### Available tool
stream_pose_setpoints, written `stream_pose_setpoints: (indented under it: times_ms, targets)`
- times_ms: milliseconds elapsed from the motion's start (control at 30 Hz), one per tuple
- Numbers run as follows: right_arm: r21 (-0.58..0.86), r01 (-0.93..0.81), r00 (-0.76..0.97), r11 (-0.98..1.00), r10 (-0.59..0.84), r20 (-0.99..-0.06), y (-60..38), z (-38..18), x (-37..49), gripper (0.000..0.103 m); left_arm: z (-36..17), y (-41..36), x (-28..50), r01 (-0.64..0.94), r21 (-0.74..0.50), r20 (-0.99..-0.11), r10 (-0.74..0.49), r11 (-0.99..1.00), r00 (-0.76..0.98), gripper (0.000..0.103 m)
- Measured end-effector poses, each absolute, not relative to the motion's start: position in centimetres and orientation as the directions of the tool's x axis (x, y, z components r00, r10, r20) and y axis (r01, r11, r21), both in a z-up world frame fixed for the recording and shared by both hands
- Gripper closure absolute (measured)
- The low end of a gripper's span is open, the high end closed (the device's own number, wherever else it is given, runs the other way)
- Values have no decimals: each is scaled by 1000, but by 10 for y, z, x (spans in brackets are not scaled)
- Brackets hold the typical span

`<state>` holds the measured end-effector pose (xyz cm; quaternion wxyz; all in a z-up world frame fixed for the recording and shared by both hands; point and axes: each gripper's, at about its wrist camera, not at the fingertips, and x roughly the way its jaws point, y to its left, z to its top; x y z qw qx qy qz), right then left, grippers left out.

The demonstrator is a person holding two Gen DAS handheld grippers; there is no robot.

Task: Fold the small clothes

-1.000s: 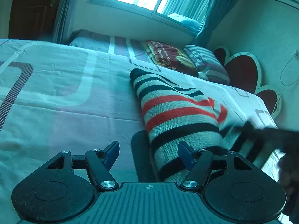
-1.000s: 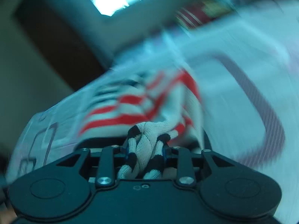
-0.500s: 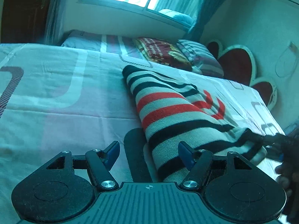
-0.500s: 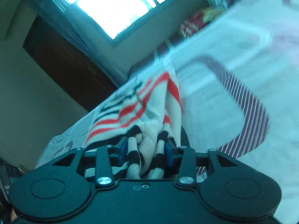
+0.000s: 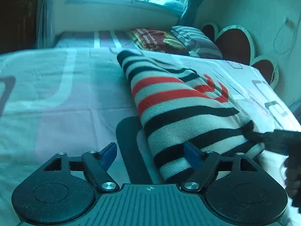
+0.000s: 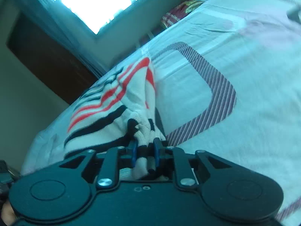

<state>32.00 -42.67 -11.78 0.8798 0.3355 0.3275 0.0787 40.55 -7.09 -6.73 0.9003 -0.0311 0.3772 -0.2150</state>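
Note:
A knitted sweater point(image 5: 175, 101) with cream, black and red stripes lies folded lengthwise on the bed. My left gripper point(image 5: 150, 153) is open, low over the sheet, its right finger against the sweater's near end. My right gripper point(image 6: 144, 146) is shut on a bunched edge of the sweater point(image 6: 116, 103) and holds it low over the bed. In the left wrist view the right gripper point(image 5: 263, 137) shows at the sweater's near right corner.
The bed sheet point(image 5: 56, 94) is pale pink and white with grey striped shapes. Pillows point(image 5: 195, 39) and a folded blanket point(image 5: 158, 39) lie at the head. A heart-shaped headboard point(image 5: 235, 41) and wall stand at right. The bed edge point(image 5: 286, 113) is close on the right.
My right gripper has pulled the sweater's edge down and across, laying the sweater flatter on the bed. The left gripper has stayed open beside the near end.

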Motion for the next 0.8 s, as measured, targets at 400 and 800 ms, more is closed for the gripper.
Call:
stream_pose_setpoints:
  times_ms: [400,800]
  targets:
    - [213,-253,793,944,329,-512,-360,-55,359,76,-59,-83,451,345,-251,-635,-423,904,646,25]
    - [167,-139,827,976,208,-522,-365,-51,395,72,-53,-90,476,359,-185,-642,-389,915,660,19]
